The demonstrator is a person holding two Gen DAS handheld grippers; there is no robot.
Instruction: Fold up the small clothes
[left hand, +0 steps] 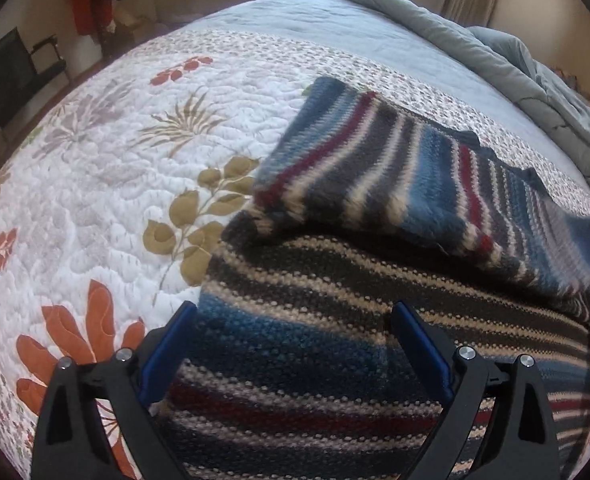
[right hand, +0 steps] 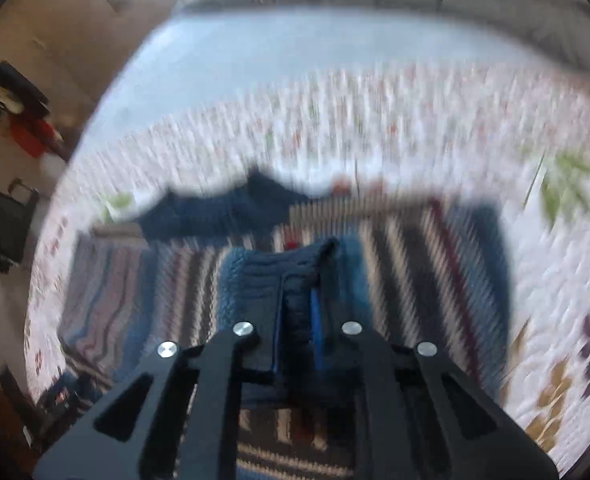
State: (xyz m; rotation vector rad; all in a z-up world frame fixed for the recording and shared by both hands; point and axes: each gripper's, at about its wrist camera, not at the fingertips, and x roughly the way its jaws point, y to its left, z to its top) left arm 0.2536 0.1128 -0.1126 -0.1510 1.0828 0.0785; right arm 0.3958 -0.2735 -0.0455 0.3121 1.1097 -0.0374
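A striped knitted garment (left hand: 315, 264) in blue, grey, cream and dark red lies on the floral quilt (left hand: 115, 160). My left gripper (left hand: 295, 312) hovers just over its near part, jaws wide open, nothing between the blue pads. One flap of the garment (left hand: 395, 168) hangs raised and blurred over the rest, toward the right. In the right wrist view my right gripper (right hand: 303, 280) is shut on a bunched blue knit edge (right hand: 255, 276) of the same garment (right hand: 415, 248), which spreads out on the quilt below. That view is motion-blurred.
The quilt covers a bed. A grey comforter (left hand: 495, 52) is bunched along its far right side. Off the bed at the left stand a dark chair or case (left hand: 7, 72) and hanging red and dark clothes (left hand: 87, 8).
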